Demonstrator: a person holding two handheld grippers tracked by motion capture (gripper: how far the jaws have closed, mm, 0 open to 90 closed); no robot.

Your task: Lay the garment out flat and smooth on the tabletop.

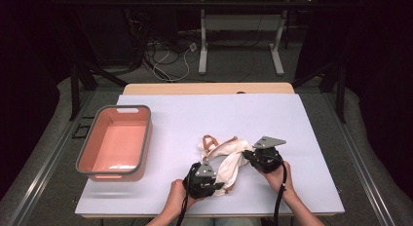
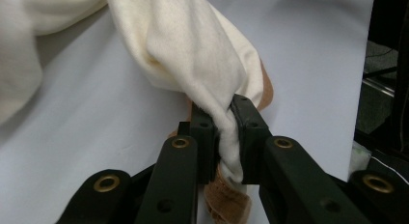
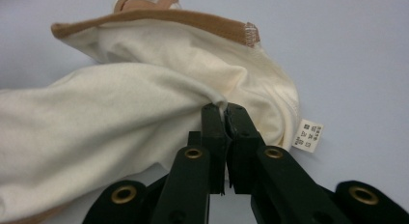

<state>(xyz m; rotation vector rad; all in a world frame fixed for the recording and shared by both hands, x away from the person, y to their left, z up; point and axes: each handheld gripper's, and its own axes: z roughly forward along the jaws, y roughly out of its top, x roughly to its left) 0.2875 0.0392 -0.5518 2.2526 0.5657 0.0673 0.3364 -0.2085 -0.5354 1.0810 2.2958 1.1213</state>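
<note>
A cream cloth garment (image 1: pixel 229 155) with tan trim lies crumpled on the white table (image 1: pixel 195 119), near its front edge. My left gripper (image 1: pixel 214 183) sits at the garment's near left end; in the left gripper view its jaws are shut on a twisted fold of the cream cloth (image 2: pixel 229 137), with tan trim (image 2: pixel 226 202) below. My right gripper (image 1: pixel 249 155) is at the garment's right end, shut on a thin pinch of the fabric (image 3: pixel 224 113). A small white care label (image 3: pixel 308 135) hangs at that edge. The tan band (image 3: pixel 159 16) runs along the garment's far side.
A salmon-pink tub with a grey rim (image 1: pixel 80 160) stands at the table's left, with nothing in it. The table's far half is bare. Beyond it are cables on the floor (image 1: pixel 165 55) and another table's legs (image 1: pixel 203 46).
</note>
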